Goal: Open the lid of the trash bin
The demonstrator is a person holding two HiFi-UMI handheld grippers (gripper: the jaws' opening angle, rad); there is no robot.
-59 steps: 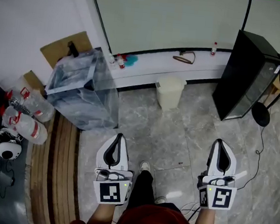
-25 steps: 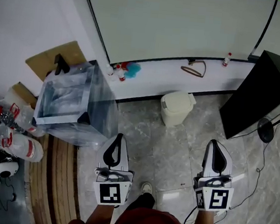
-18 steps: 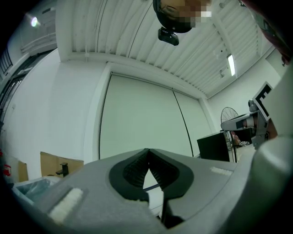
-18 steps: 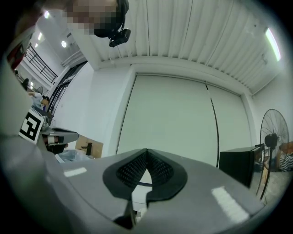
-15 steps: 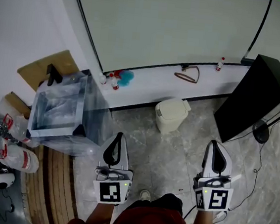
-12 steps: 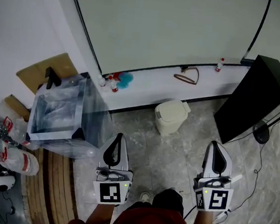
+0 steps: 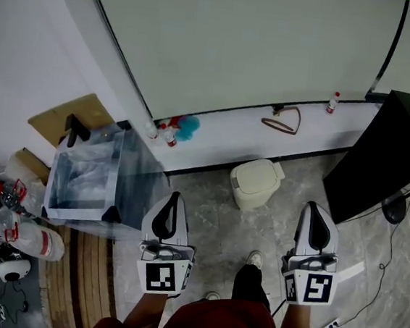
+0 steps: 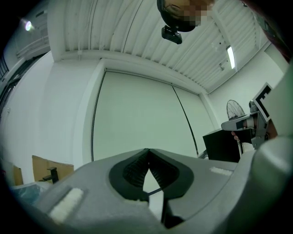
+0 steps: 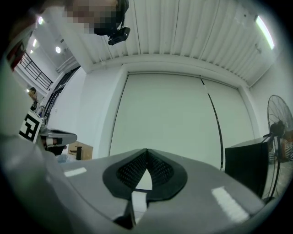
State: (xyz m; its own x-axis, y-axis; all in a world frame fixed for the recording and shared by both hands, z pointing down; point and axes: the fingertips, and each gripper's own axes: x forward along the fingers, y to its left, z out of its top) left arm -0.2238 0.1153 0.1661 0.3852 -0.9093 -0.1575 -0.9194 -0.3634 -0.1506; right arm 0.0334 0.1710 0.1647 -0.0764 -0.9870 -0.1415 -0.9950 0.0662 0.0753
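1. Left claw (image 7: pixel 174 196) and right claw (image 7: pixel 315 206) pressed shut, empty.
2. Small cream plastic trash bin (image 7: pixel 248 199) on grey marbled floor (image 7: pixel 214 215) ahead between them, well apart, lid (image 7: pixel 258 174) down.
3. Lower body of bin mostly hidden beneath lid.

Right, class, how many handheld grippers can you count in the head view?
2. The left gripper shows beside the clear box; the right gripper, lower right of the trash bin. Both shut, empty.

A small cream-coloured trash bin (image 7: pixel 256 185) stands upright on the grey marbled floor, close against the base of the white wall ledge. Its rounded lid (image 7: pixel 256 175) is shut, lying flat on top of the bin.
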